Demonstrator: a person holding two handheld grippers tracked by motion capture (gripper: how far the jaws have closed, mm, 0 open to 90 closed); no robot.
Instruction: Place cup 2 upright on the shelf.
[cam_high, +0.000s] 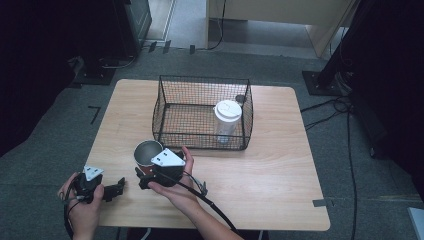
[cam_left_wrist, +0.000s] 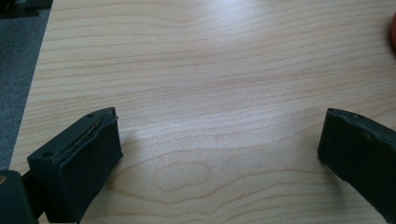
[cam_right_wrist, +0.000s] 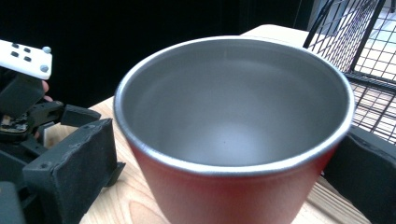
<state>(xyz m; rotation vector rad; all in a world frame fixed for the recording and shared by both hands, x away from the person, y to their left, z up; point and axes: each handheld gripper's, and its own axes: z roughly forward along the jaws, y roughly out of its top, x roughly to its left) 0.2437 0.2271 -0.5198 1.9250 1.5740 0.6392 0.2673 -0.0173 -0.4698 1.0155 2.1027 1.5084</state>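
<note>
A red cup (cam_high: 147, 152) with a bare steel inside stands on the wooden table (cam_high: 260, 175), just in front of the wire basket's left corner. My right gripper (cam_high: 146, 172) is open, with a jaw on each side of the cup and a small gap to its wall. In the right gripper view the cup (cam_right_wrist: 233, 116) looks empty between the jaws of the right gripper (cam_right_wrist: 229, 135). My left gripper (cam_high: 117, 187) is open near the front left edge. In its own view the left gripper (cam_left_wrist: 219, 116) holds nothing over bare wood.
A black wire basket (cam_high: 202, 79) sits at the table's middle back, with a white lidded cup (cam_high: 227, 120) upright in its right part. Cables and dark stands lie on the floor around the table. The basket's mesh (cam_right_wrist: 369, 46) is close on the cup's right.
</note>
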